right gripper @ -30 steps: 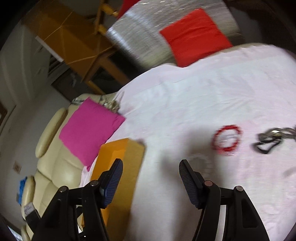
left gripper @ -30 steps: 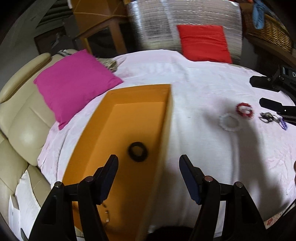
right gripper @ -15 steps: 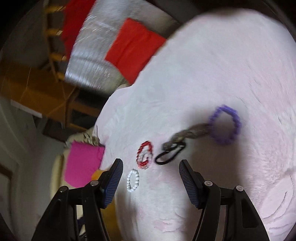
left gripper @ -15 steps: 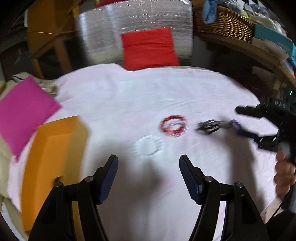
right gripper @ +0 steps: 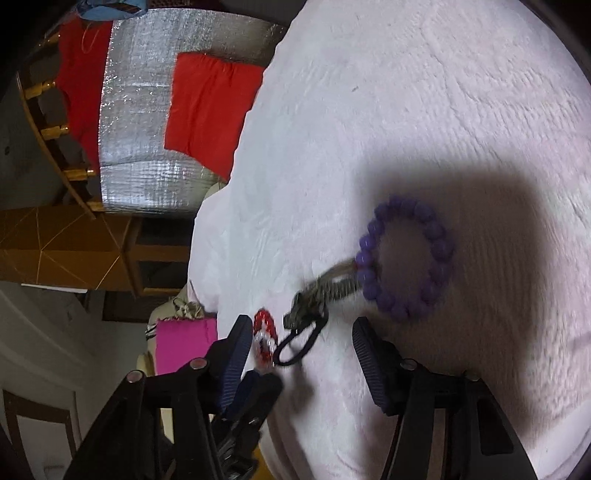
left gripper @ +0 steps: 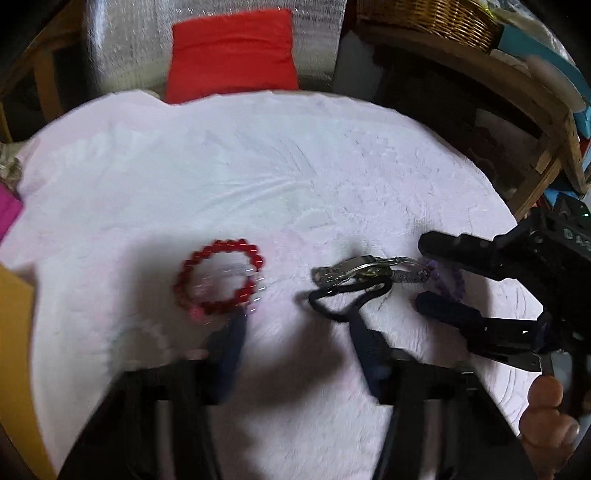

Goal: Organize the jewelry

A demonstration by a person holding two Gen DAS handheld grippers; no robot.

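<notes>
On the white cloth lie a red bead bracelet, a metal watch, a black hair tie and a purple bead bracelet, the last three touching in a row. My left gripper hovers just short of the red bracelet and hair tie; its jaws are closing with only cloth between them. My right gripper comes in from the right, rolled on its side. Its jaws are closing, with the purple bracelet, watch and hair tie just ahead and unpressed.
An orange box shows at the left edge. A red cushion leans on a silver foil panel behind the cloth. A wicker basket sits on a wooden shelf at the back right. A pink cushion lies far left.
The left view has swung right, from the orange box to the jewelry, and its jaws have narrowed. The right gripper has rolled and dropped close to the purple bracelet and watch.
</notes>
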